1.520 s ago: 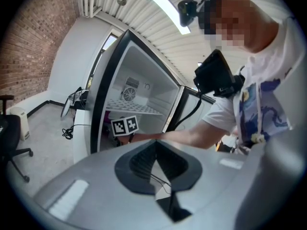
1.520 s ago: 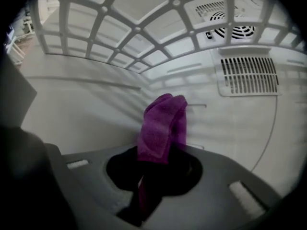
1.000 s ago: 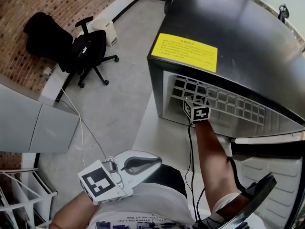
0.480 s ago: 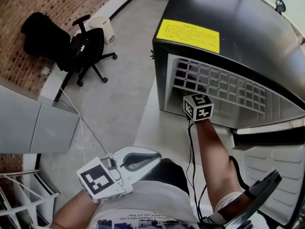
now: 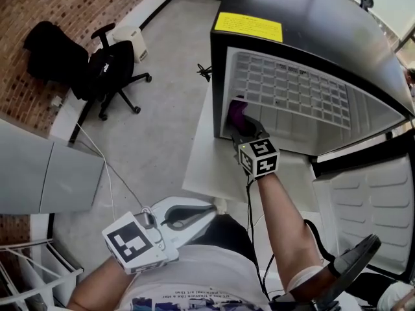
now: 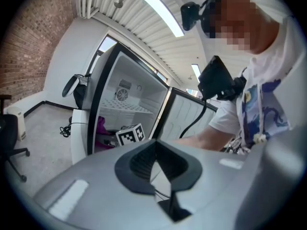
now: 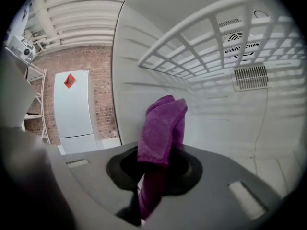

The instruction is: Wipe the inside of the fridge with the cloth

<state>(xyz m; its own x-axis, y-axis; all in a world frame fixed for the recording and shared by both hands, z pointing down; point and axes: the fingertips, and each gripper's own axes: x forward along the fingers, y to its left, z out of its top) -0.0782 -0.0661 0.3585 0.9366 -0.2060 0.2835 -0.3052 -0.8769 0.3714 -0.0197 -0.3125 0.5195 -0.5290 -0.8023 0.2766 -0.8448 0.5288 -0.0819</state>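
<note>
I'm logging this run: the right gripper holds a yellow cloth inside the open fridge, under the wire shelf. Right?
Not quite: the right gripper view shows the cloth is purple, not yellow. The right gripper does hold it inside the open fridge, under the wire shelf.

The right gripper (image 7: 144, 202) has its fingers (image 7: 131, 213) closed on a purple cloth (image 7: 160, 128), which rises upright out of the dark opening in the grey body and folds over at its top. Behind the cloth is the white inside of the fridge (image 7: 139, 66), its left wall ribbed. A white wire shelf (image 7: 211, 37) slants across the upper right, and on the back wall sit a slotted vent (image 7: 252, 76) and a round fan grille (image 7: 236, 36). Past the fridge's left edge stand a brick wall (image 7: 98, 66), a tall white cabinet (image 7: 72, 107) with a red diamond sticker (image 7: 69, 80), and a white rack (image 7: 36, 99).
</note>
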